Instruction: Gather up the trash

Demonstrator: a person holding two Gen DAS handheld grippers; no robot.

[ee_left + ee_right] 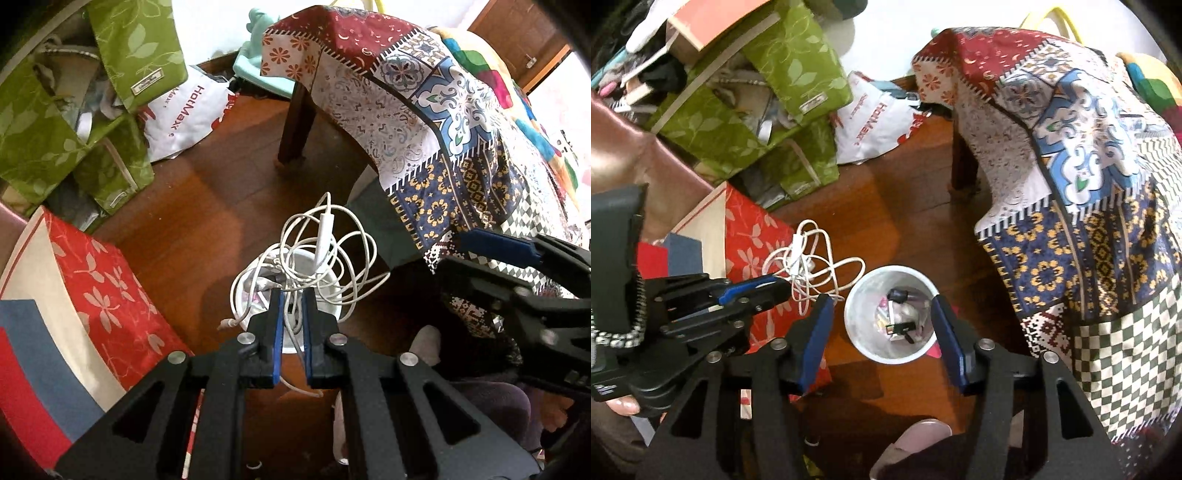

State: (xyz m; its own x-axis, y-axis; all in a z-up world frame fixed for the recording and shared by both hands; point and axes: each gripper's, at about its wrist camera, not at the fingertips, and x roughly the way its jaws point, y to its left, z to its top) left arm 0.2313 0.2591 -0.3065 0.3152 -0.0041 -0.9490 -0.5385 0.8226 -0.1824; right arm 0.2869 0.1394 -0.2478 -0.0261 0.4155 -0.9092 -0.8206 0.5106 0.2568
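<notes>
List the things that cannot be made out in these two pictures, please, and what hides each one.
- Left wrist view: the white bin sits behind the cable tangle and the left gripper, so its contents are hidden.
- Right wrist view: the small items in the bin are too small to name.
- Right wrist view: the left gripper is side-on; which strand it pinches is unclear.
- Both views: the patchwork cloth hides the table top.

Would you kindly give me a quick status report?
Left gripper shut on tangled white earphone cable. Right gripper open above round white trash bin. Nothing blocking.
</notes>
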